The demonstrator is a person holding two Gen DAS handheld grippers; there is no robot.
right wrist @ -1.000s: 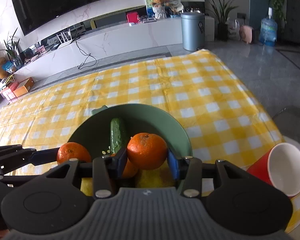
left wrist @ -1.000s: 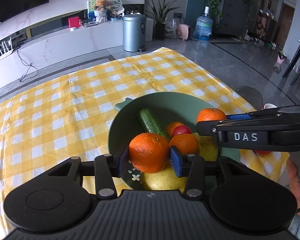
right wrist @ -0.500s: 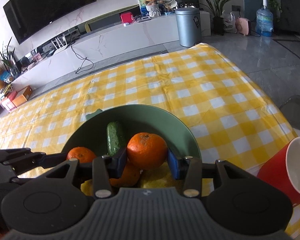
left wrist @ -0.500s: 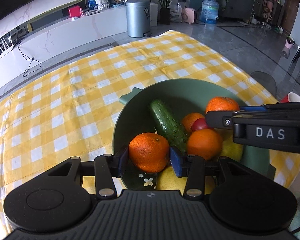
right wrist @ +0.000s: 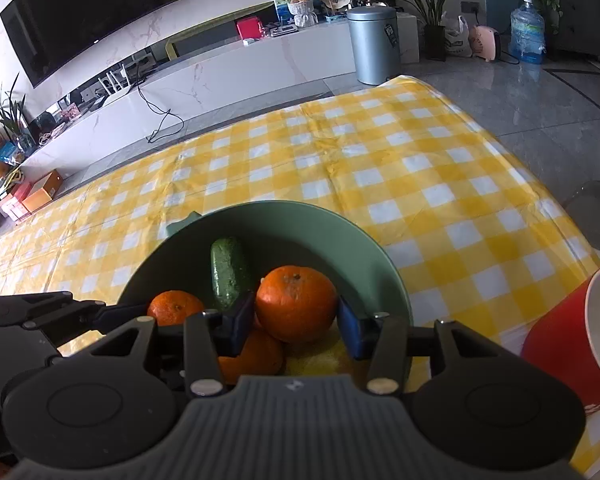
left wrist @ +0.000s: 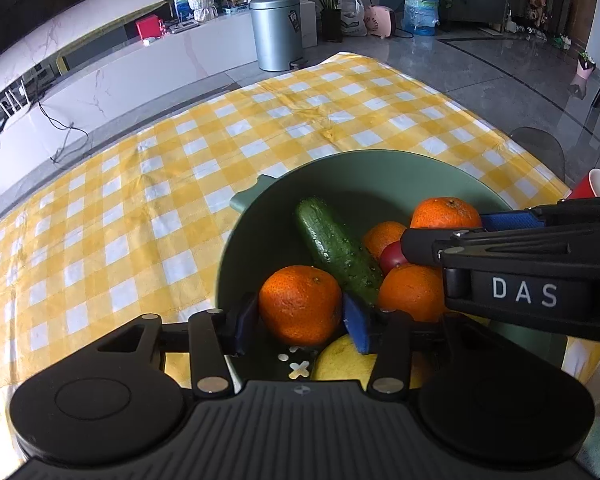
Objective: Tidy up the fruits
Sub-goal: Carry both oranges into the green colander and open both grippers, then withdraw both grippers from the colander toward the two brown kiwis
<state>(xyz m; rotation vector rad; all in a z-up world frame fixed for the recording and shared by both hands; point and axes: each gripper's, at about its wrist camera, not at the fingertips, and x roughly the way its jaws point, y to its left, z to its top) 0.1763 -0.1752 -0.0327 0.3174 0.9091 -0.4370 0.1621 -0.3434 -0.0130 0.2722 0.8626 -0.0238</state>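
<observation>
Over the green bowl (left wrist: pixel 380 176) on the yellow checked tablecloth (left wrist: pixel 180 168), our left gripper (left wrist: pixel 300 316) pinches an orange (left wrist: pixel 300 304) between its blue pads. Our right gripper (right wrist: pixel 296 314) likewise clamps a second orange (right wrist: pixel 296 302) above the bowl's right side. Inside the bowl lie a cucumber (left wrist: pixel 336 244), more oranges, a small red fruit (left wrist: pixel 392 256) and a yellow fruit (left wrist: pixel 340 360). A red cup (right wrist: pixel 568 340) lies tipped just beside the bowl.
</observation>
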